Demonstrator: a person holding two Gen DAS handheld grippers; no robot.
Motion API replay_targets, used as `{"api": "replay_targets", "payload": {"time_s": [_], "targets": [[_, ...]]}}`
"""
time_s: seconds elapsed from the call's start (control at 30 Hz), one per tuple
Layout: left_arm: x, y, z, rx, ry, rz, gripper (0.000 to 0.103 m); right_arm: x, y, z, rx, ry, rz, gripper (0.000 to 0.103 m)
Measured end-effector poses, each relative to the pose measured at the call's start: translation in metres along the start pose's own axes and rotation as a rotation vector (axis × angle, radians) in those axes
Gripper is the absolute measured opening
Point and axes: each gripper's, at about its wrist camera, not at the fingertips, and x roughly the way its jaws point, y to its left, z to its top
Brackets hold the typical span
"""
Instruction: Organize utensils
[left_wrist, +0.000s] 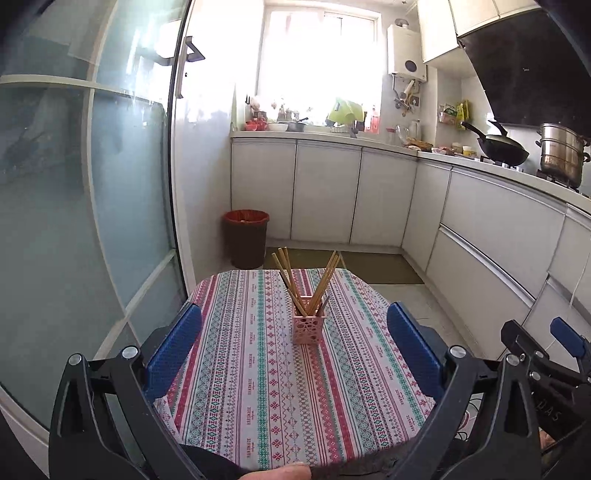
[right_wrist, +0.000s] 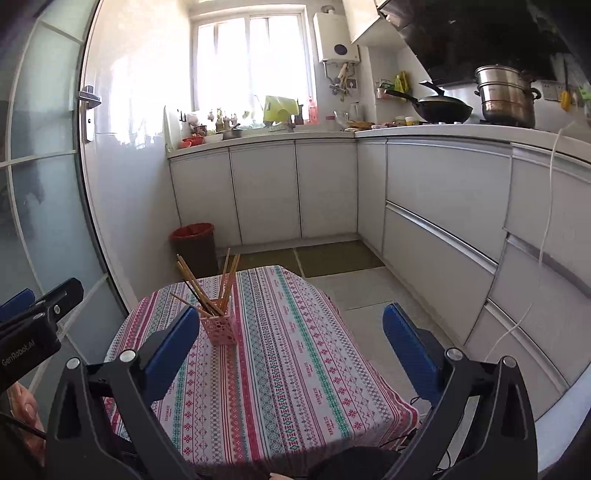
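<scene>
A pink perforated holder (left_wrist: 308, 325) stands upright near the middle of a small table with a striped patterned cloth (left_wrist: 258, 387). Several wooden chopsticks (left_wrist: 295, 280) stand in it, fanned out left and right. The holder (right_wrist: 220, 328) and chopsticks (right_wrist: 207, 288) also show in the right wrist view, on the cloth (right_wrist: 295, 369). My left gripper (left_wrist: 295, 350) is open and empty, held back over the table's near side, with the holder between and beyond its blue fingers (left_wrist: 173, 350). My right gripper (right_wrist: 291, 350) is open and empty, to the right of the holder.
A dark bin with a red liner (left_wrist: 246, 238) stands on the floor beyond the table. White kitchen cabinets (left_wrist: 325, 192) run along the back and right. A wok (left_wrist: 502, 149) and steel pot (left_wrist: 561, 155) sit on the counter. A glass door (left_wrist: 74, 203) stands at the left.
</scene>
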Motion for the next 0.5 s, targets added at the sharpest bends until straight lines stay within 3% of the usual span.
{"api": "replay_targets", "payload": {"time_s": [0.5], "targets": [[0.0038, -0.0068, -0.0070, 0.029, 0.064, -0.021, 0.096, 0.0026, -0.0070, -0.0011, 0.028, 0.064, 0.010, 0.097]]}}
